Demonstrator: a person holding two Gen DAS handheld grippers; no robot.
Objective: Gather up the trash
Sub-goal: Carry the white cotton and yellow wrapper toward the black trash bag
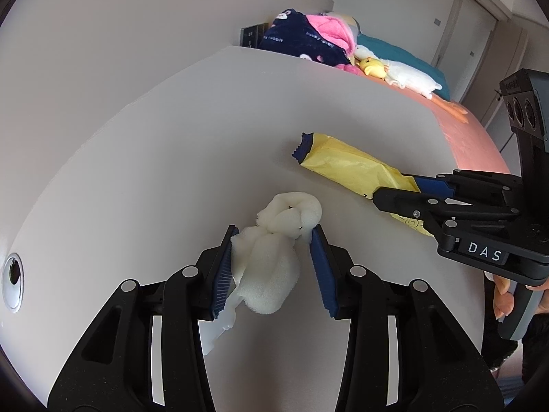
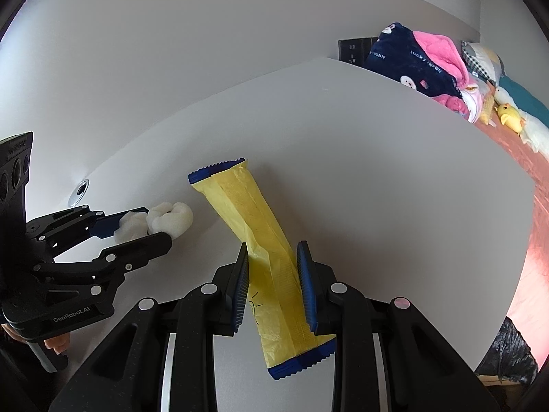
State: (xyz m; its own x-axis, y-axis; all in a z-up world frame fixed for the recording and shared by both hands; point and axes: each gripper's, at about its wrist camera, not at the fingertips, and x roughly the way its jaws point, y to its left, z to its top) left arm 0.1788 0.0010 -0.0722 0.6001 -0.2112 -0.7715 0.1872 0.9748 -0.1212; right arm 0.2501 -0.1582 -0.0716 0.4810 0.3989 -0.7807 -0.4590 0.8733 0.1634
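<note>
Your left gripper [image 1: 276, 237] has a crumpled wad of white foam [image 1: 274, 257] between its blue pads, both of which press into the foam, so it is pinching it; a knotted lump of the wad sticks out past the fingertips. The foam looks soft and porous, and it rests on the table [image 1: 171, 137].

Your right gripper [image 2: 272, 250] straddles a long yellow wrapper [image 2: 254, 226] with dark blue serrated ends. The wrapper is creased and flat, lying on the table at a slant, its near end under your gripper and its far end pointing away. The pads sit close on either side, but from these views I cannot tell whether they actually grip it (the right pad looks to touch, the left less surely).

The table is plain white with a round metal grommet [image 1: 13, 283] near its left edge. Behind it stand a white wall and a dark outlet panel [image 2: 357, 49]. To the right is a bed [image 1: 480, 144] with a pink sheet, piled with a navy and pink blanket [image 2: 411, 65] and plush ducks [image 1: 394, 70].
</note>
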